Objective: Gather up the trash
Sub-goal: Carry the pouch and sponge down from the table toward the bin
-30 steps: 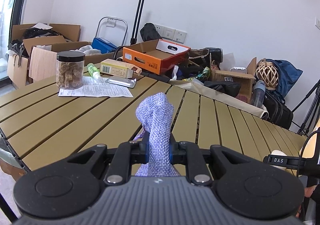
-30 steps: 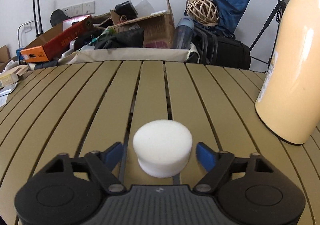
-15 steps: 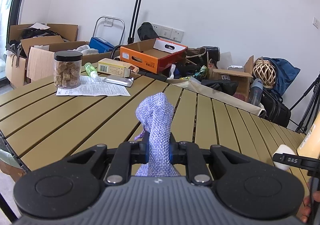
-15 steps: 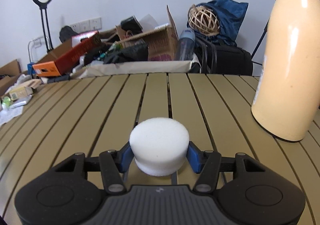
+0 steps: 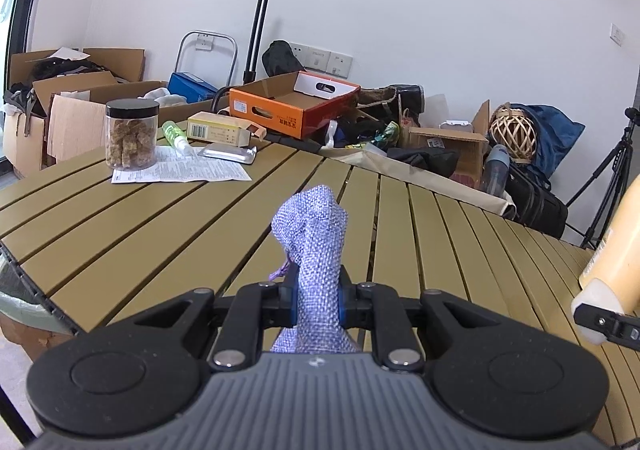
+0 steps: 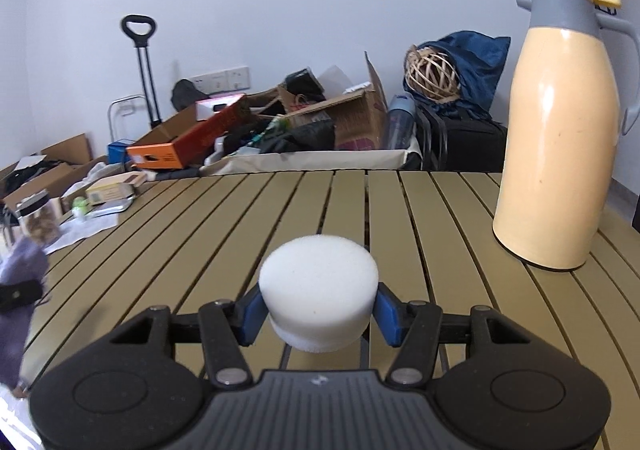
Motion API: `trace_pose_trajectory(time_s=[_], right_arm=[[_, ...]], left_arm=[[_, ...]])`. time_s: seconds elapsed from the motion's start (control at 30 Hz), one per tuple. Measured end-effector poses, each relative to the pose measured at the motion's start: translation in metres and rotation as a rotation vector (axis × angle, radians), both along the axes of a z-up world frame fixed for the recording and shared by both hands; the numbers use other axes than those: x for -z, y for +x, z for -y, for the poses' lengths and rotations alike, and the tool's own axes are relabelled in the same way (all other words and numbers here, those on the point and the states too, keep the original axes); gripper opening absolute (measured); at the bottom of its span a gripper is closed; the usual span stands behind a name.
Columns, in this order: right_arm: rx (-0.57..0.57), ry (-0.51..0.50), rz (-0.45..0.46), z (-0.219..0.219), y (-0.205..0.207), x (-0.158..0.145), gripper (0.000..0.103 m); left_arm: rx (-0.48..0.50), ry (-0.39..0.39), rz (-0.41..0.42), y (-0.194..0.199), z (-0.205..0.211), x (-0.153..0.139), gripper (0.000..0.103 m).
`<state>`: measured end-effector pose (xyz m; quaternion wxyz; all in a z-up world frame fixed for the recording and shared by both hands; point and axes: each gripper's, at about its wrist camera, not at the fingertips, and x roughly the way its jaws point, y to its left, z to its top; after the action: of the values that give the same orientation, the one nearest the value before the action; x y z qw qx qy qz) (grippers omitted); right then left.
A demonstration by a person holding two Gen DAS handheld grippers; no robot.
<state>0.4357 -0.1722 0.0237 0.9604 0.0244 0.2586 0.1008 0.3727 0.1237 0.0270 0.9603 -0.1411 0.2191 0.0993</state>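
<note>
In the left wrist view the left tongs point(image 5: 316, 300) are clamped on a purple woven pouch point(image 5: 312, 246) above the slatted counter point(image 5: 160, 226); in the right wrist view the right tongs point(image 6: 318, 312) pinch a white foam puck point(image 6: 318, 290) held above the counter, near a cream thermos point(image 6: 556, 130).

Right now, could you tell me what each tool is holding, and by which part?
The left tool pinches the purple woven cloth low on its bunched middle. The right tool clamps the white foam puck by its round sides.
</note>
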Motion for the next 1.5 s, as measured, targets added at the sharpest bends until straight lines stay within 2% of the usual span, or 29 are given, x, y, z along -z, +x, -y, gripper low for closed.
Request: trace_pose_trajectory(time_s=[0.47, 0.97, 1.2, 1.5], right_arm=[[-0.064, -0.005, 0.007, -0.003, -0.089, -0.001, 0.055], [-0.115, 0.027, -0.041, -0.004, -0.168, 0.017, 0.055], [-0.122, 0.003, -0.083, -0.006, -0.196, 0.037, 0.055], [-0.128, -0.029, -0.189, -0.006, -0.206, 0.075, 0.055]], left_arm=[[0.053, 0.002, -0.016, -0.052, 0.005, 0.01, 0.017], [0.15, 0.073, -0.04, -0.122, 0.019, 0.029, 0.017], [0.211, 0.103, -0.08, -0.142, 0.031, 0.045, 0.017], [0.28, 0.153, -0.176, -0.152, 0.049, 0.077, 0.017]])
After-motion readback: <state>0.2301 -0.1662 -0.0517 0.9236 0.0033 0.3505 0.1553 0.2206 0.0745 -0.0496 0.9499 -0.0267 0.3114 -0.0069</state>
